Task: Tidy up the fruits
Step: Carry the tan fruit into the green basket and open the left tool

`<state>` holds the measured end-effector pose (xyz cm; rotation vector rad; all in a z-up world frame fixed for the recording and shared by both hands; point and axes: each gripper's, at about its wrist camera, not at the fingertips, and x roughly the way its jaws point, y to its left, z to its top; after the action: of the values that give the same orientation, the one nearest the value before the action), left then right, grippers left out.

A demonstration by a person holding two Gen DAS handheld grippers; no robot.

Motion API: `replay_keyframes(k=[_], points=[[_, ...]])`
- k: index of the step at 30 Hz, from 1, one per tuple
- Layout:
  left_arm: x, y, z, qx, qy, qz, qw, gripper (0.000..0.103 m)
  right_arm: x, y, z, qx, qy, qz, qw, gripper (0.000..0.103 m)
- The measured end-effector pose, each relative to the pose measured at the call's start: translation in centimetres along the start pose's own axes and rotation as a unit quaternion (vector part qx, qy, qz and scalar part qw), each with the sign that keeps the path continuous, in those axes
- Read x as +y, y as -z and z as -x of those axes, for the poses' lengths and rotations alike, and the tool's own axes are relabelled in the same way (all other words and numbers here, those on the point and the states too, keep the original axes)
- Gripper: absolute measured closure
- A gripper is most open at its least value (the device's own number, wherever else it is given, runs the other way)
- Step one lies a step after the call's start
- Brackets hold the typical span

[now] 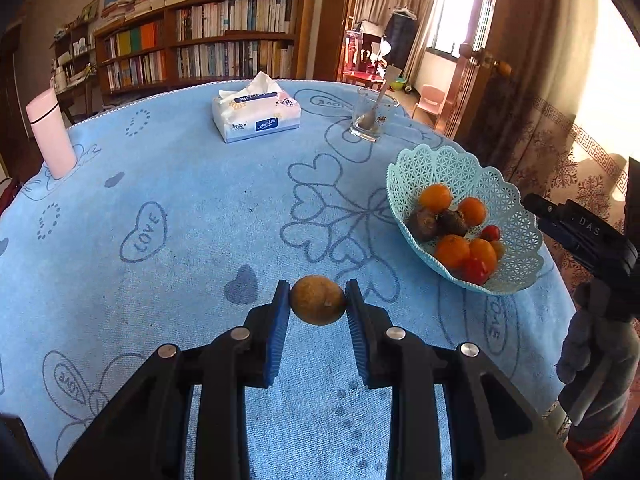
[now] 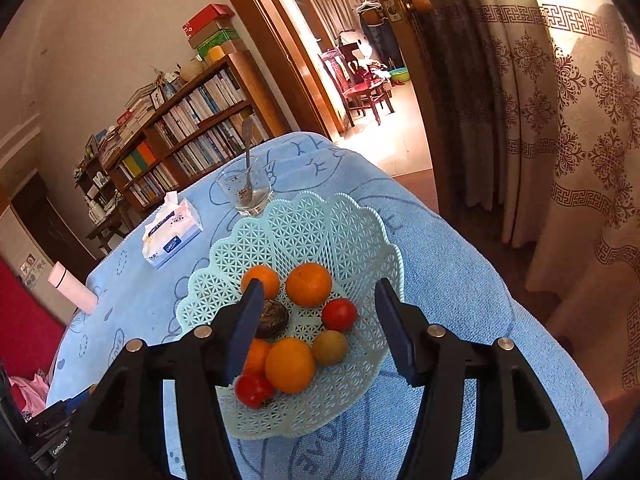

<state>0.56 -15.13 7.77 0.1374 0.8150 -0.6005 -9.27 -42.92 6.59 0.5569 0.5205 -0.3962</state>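
Observation:
My left gripper is shut on a small round brown fruit, held above the blue tablecloth, left of the basket. The mint lattice basket stands at the table's right edge and holds several oranges, red tomatoes and dark fruits. My right gripper is open and empty, hovering over the basket, above oranges, a tomato and a small brown fruit.
A tissue pack and a glass with a spoon stand at the far side of the table. A pink bottle stands at the far left. The right hand-held gripper's body shows beyond the table's right edge.

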Motion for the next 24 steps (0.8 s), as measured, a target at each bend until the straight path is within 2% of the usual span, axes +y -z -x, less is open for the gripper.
replay_keyframes(k=[6, 13, 20, 24], points=[[-3.2, -1.5, -1.0, 0.002, 0.023, -0.024, 0.9994, 0.074, -0.3, 0.2, 0.3, -0.044, 0.048, 0.022, 0.998, 0.044], [-6.8, -3.2, -3.4, 0.013, 0.052, -0.044, 0.9976, 0.074, -2.1, 0.5, -0.3, -0.067, 0.091, 0.020, 0.993, 0.044], [-9.2, -4.1, -6.0, 0.029, 0.060, -0.061, 0.9959, 0.074, -3.2, 0.6, -0.6, -0.080, 0.105, 0.007, 0.991, 0.044], [-9.7, -4.4, -7.1, 0.034, 0.060, -0.065, 0.9955, 0.074, -3.7, 0.7, -1.1, -0.074, 0.109, -0.002, 0.991, 0.044]])
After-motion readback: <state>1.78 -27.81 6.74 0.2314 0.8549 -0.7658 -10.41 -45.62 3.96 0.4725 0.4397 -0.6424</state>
